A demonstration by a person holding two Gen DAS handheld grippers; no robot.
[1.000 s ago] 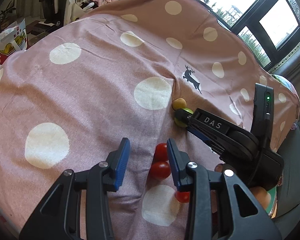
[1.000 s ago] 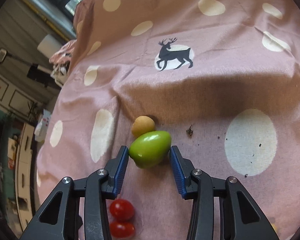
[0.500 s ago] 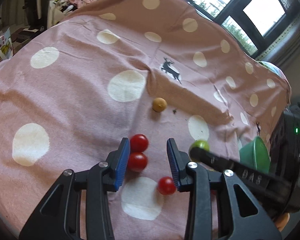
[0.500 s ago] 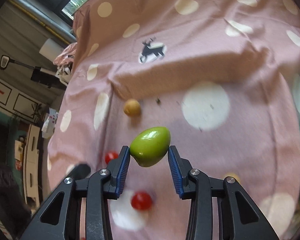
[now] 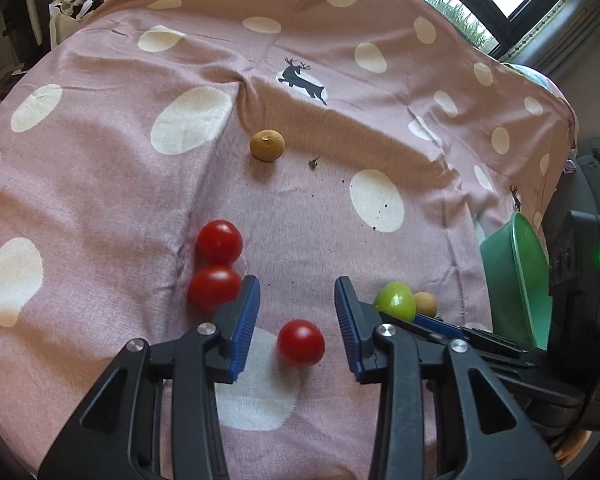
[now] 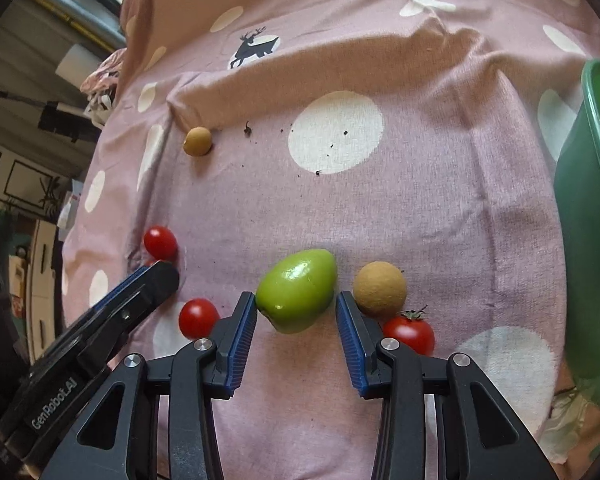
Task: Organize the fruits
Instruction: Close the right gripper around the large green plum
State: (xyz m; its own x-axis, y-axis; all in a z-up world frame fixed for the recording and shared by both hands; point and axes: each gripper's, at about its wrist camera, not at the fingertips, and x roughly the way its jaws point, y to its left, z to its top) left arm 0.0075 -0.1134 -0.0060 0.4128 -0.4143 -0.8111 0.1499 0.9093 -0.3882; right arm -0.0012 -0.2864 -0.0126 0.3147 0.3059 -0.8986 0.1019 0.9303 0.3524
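Observation:
My right gripper (image 6: 296, 297) is shut on a green fruit (image 6: 297, 289), held just over the pink dotted cloth (image 6: 380, 208). A tan round fruit (image 6: 380, 289) and a stemmed red tomato (image 6: 409, 332) lie right beside it. My left gripper (image 5: 296, 292) stands open around a single red tomato (image 5: 301, 342) that rests on the cloth, pads apart from it. Two more red tomatoes (image 5: 219, 242) (image 5: 214, 288) lie touching each other just left of its left finger. Another tan fruit (image 5: 267, 145) sits farther back near a fold.
A green bowl (image 6: 588, 216) stands at the right edge with something orange inside. In the left wrist view the bowl (image 5: 516, 280) is behind the right gripper's body (image 5: 576, 276). Dark crumbs dot the cloth. Furniture and a window lie beyond the bed.
The right gripper lifted the green fruit away from the far tan fruit and carried it toward the bowl side. The left gripper shifted from the tomato pair to the single tomato.

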